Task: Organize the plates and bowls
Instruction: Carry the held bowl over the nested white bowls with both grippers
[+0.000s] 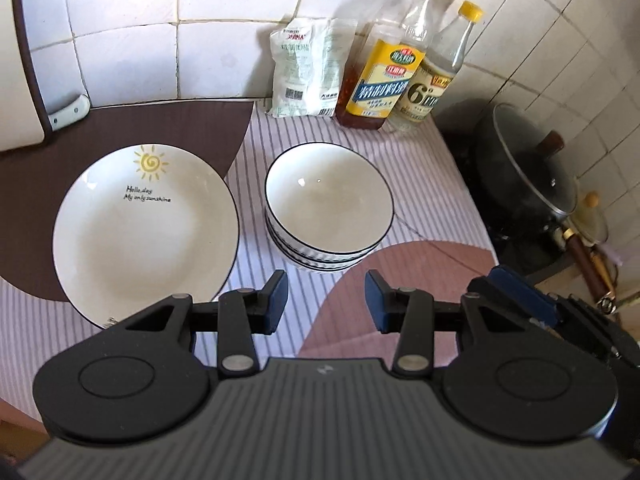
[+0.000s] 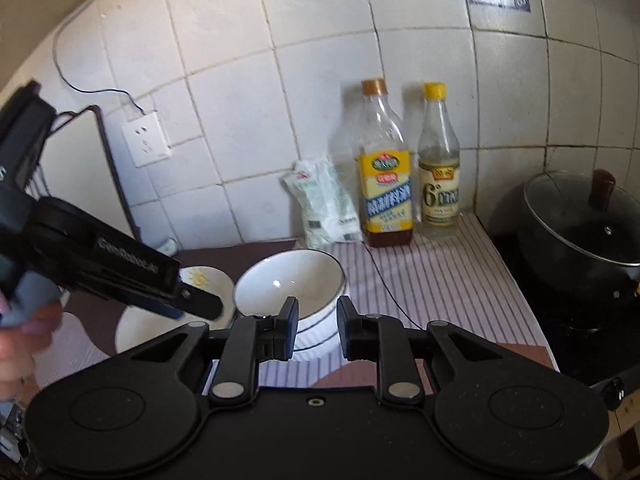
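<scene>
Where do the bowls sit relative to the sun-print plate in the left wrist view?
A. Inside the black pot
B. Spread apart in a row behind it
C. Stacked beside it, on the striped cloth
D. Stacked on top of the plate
C: the bowls are nested in one stack on the striped cloth, just right of the plate.

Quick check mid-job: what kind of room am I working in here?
Most likely a home kitchen counter. Condiment bottles stand against a white tiled wall, a lidded black pot sits on a cooktop at the right, and stacked bowls and a sun-print plate rest on the striped counter mat.
</scene>
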Tool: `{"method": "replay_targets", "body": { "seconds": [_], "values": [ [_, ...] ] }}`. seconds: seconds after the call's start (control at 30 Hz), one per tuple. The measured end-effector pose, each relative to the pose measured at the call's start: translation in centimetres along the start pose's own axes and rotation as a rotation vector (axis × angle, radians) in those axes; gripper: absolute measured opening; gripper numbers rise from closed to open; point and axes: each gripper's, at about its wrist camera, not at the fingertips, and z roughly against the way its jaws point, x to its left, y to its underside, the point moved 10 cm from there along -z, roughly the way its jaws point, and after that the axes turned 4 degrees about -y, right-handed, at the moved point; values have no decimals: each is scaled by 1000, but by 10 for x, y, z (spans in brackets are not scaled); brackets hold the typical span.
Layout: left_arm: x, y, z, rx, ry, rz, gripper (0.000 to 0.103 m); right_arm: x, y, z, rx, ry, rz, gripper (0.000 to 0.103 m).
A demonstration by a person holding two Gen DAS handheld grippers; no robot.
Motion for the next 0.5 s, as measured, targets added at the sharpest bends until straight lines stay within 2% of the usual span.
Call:
{"method": "replay_targets", "body": {
  "seconds": [0.07, 0.17, 0.23, 0.33, 0.4, 0.5],
  "values": [
    [-2, 4, 0, -28, 35, 0, 44, 3, 2, 1, 2, -13, 22, 26],
    [-9, 12, 1, -71, 94, -29, 48, 5, 7, -2, 5, -29, 29, 36],
    [-11, 18, -1, -77, 118, -29, 49, 3, 15, -6, 12, -37, 28, 49],
    [-12, 26, -8, -69, 134, -18, 49, -2, 29, -14, 27, -42, 24, 53],
    [-12, 28, -11, -97, 147, -8, 50, -7, 39, -20, 45, -42, 12, 54],
    [-10, 29, -11, -138, 165, 29, 53, -10, 51, -30, 51, -53, 12, 63]
  ]
}}
